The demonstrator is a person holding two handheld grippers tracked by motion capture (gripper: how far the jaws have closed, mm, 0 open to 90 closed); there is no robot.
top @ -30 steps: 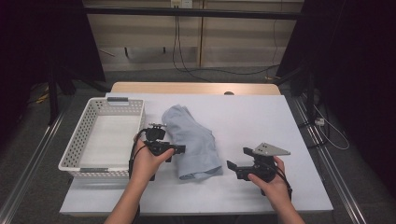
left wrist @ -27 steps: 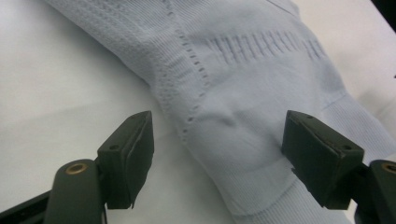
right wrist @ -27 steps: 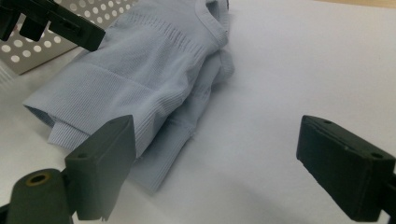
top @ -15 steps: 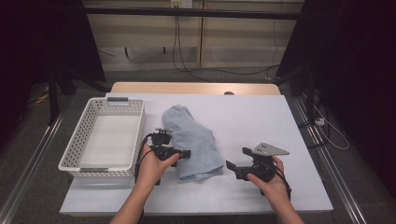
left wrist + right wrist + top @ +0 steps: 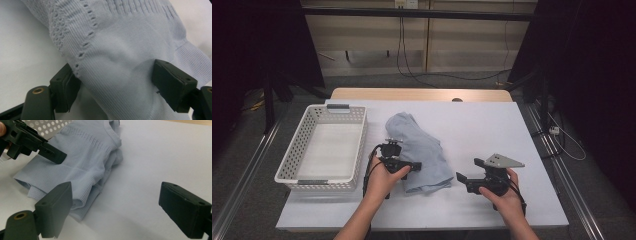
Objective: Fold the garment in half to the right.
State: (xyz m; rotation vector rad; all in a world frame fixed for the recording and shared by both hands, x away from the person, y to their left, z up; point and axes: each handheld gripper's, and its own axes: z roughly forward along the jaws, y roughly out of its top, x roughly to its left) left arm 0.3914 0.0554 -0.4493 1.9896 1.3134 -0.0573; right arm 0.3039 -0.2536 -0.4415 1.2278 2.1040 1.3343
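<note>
The folded top (image 5: 418,151) lies mid-table (image 5: 492,125) just right of the basket (image 5: 297,170), long axis running from far-left to near-right, and the left gripper (image 5: 408,166) is way nearer, down on its near-left edge. Its own view shows the open jaws straddling a hump of knit, pads (image 5: 172,83) maybe just brushing it, hard to say. The right gripper (image 5: 463,179) sits wide and empty just right of the near hem, and its view catches the stacked folds (image 5: 82,205) along that edge.
</note>
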